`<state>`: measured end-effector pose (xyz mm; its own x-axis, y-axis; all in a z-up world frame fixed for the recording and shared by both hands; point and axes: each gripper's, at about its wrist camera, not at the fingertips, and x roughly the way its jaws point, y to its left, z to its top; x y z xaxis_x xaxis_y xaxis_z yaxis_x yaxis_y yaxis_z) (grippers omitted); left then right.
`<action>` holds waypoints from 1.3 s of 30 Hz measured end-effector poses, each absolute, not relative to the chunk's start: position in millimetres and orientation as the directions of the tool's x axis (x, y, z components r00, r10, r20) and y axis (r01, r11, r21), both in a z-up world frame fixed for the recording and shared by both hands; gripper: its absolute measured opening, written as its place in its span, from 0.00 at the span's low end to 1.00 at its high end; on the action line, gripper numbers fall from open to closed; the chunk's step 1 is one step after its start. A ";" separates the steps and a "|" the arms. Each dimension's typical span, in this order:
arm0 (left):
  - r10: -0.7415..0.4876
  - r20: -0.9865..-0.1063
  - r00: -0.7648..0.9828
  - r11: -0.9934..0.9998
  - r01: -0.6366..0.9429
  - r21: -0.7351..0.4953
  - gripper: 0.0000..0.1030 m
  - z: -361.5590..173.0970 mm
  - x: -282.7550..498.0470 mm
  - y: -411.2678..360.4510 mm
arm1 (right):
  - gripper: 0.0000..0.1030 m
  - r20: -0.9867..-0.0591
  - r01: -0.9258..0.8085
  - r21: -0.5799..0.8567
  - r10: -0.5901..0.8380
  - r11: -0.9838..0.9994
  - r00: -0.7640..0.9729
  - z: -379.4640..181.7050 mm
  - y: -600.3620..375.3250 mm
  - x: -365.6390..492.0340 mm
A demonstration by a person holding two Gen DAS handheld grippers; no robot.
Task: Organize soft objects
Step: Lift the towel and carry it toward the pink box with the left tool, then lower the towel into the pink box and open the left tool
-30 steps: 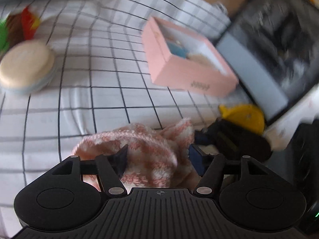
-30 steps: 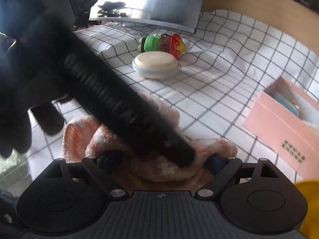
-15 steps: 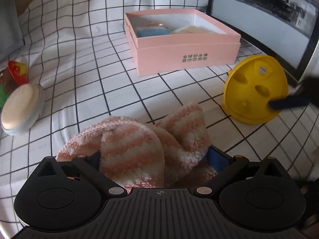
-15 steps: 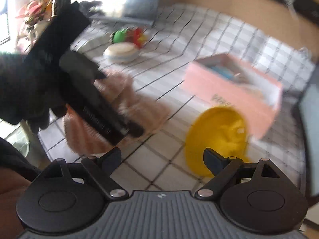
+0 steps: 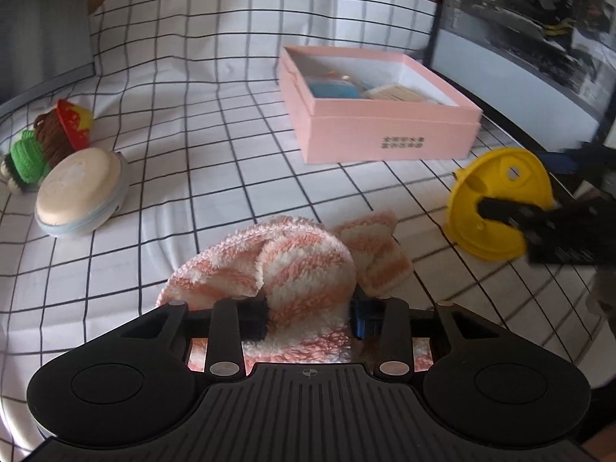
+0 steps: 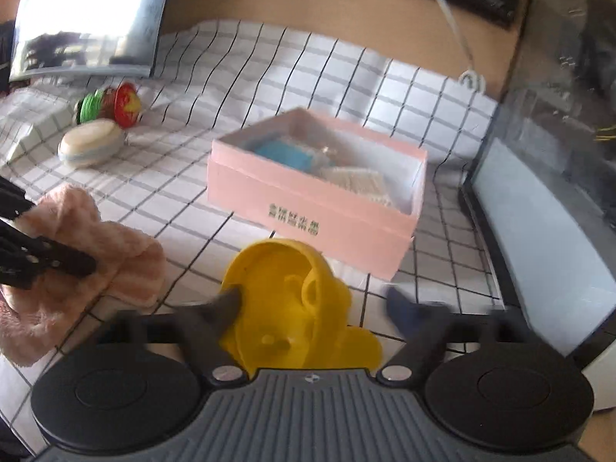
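Note:
A fluffy pink-and-white striped cloth (image 5: 292,265) lies bunched on the checked tablecloth, and my left gripper (image 5: 310,313) is shut on its near fold. It also shows in the right wrist view (image 6: 88,242), with the left gripper's fingers on it. A yellow soft toy (image 6: 292,308) sits between the fingers of my right gripper (image 6: 315,308), which is open around it. The toy also shows in the left wrist view (image 5: 496,200). An open pink box (image 5: 377,104) holding a blue item and a beige item stands behind.
A beige round pad with a blue rim (image 5: 81,192) and a crocheted green, brown and red toy (image 5: 46,142) lie at the left. A dark framed panel (image 5: 539,50) stands at the right edge. A monitor (image 6: 88,19) stands at the back left.
My right gripper has left the striped cloth and moved right to straddle the yellow toy. My left gripper has closed in on the cloth.

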<state>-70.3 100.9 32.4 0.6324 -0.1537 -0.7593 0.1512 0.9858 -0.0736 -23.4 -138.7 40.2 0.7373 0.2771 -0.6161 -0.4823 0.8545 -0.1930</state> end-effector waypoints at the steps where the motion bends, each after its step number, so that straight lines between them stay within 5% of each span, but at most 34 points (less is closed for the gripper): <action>1: -0.157 -0.760 0.630 0.984 0.162 -0.069 0.38 33.6 -72.3 99.4 | 0.33 -0.631 -0.496 -0.193 0.280 0.846 0.724 40.5 -137.9 -21.2; 3: -0.165 -0.761 0.628 0.981 0.186 -0.059 0.37 35.1 -75.9 95.0 | 0.20 -0.642 -0.507 -0.207 0.275 0.837 0.716 42.7 -135.8 -22.6; 9: -0.245 -0.703 0.667 0.957 0.284 -0.065 0.35 69.2 -85.4 85.0 | 0.19 -0.605 -0.498 -0.187 0.301 0.847 0.737 79.9 -156.4 -34.1; 17: -0.367 -0.507 0.780 0.918 0.391 -0.064 0.36 170.3 -10.2 75.1 | 0.19 -0.451 -0.397 -0.164 0.289 0.903 0.845 131.8 -183.6 -48.3; 21: -0.461 -0.455 0.762 0.885 0.433 -0.172 0.48 182.2 70.9 58.5 | 0.19 -0.447 -0.342 -0.138 0.249 0.930 0.859 129.3 -190.2 -53.3; 24: -0.480 -0.528 0.700 0.877 0.407 -0.257 0.48 144.7 131.1 42.9 | 0.19 -0.465 -0.317 -0.115 0.231 0.941 0.855 120.5 -197.7 -56.1; 29: -0.330 -0.729 0.599 0.928 0.347 -0.135 0.50 51.0 177.4 13.0 | 0.19 -0.532 -0.320 -0.111 0.216 0.941 0.819 104.6 -208.2 -51.6; 39: -0.376 -0.681 0.628 0.916 0.365 -0.168 0.49 101.1 144.8 40.4 | 0.19 -0.450 -0.298 -0.107 0.221 0.949 0.865 128.0 -200.2 -19.5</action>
<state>144.8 40.4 101.1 0.6285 -0.3758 -0.6810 0.3650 0.9156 -0.1685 -19.5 -200.2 128.0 0.8652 0.2210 -0.4501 -0.2977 0.9487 -0.1065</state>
